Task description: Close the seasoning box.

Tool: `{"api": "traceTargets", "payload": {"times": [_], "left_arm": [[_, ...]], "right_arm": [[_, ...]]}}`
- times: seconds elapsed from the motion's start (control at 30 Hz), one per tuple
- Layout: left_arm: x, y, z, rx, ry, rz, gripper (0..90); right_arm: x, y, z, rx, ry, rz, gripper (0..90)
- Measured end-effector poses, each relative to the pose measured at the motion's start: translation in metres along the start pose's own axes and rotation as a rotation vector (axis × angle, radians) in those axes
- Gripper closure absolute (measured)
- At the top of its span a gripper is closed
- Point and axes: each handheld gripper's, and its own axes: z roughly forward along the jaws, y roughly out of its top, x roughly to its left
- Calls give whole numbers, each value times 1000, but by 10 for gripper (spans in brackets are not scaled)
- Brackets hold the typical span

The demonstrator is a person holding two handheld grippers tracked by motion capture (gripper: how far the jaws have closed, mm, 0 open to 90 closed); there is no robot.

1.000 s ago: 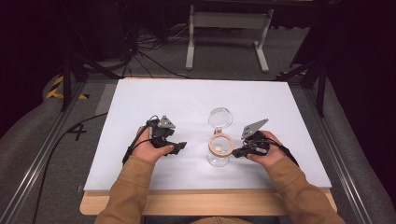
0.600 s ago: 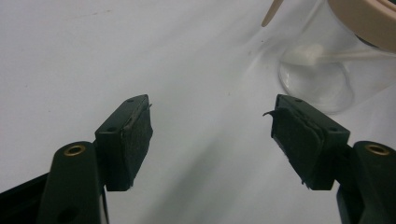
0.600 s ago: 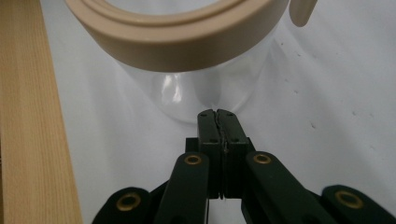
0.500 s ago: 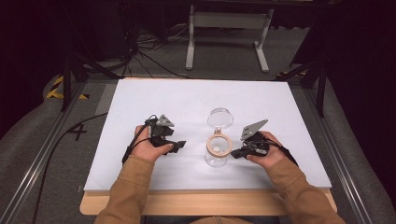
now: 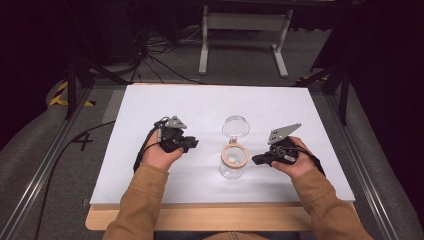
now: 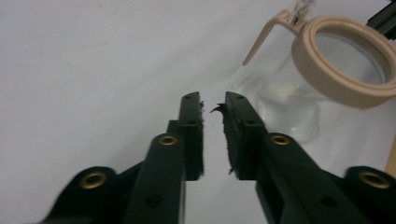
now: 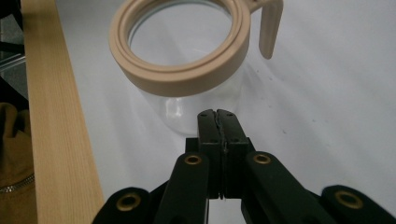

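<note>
A white board [image 5: 210, 110] covers most of the table, with a strip of bare wood [image 5: 200, 217] showing along the near edge. The far half of the board is bare, and so are its left and right margins outside the two hands.

A clear glass jar [image 5: 233, 161] stands upright near the middle of the board, slightly toward the near side. Its mouth faces up and its long axis runs straight up from the board. A tan ring [image 7: 180, 42] sits around the mouth, and a tan tab [image 7: 268, 28] hangs down from the ring on one side. Nothing can be made out inside the jar. Just beyond it, toward the far edge, a round clear lid [image 5: 236, 126] lies flat on the board, close to the jar; whether they touch cannot be told.

The left gripper [image 5: 190, 144] is held low over the board to the left of the jar, well apart from it, pointing toward it. In the left gripper view its jaws stand a little apart with nothing between them.

The right gripper [image 5: 256, 160] is held to the right of the jar, its tips just beside the glass. In the right gripper view its jaws are pressed together, empty, aimed at the jar's side below the ring.
</note>
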Motion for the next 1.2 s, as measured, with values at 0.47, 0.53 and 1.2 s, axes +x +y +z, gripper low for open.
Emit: {"api": "traceTargets", "payload": {"times": [0.47,0.53,1.2], "left_arm": [[-14,43,16,-173,-22,42,897],[-15,44,19,-183,-24,46,897],[-16,52,44,-202,-30,71,894]], "right_arm": [[13,13,-15,-121,16,-7,900],[16,14,-16,-131,20,-4,900],[21,13,-9,-313,-9,75,900]]}}
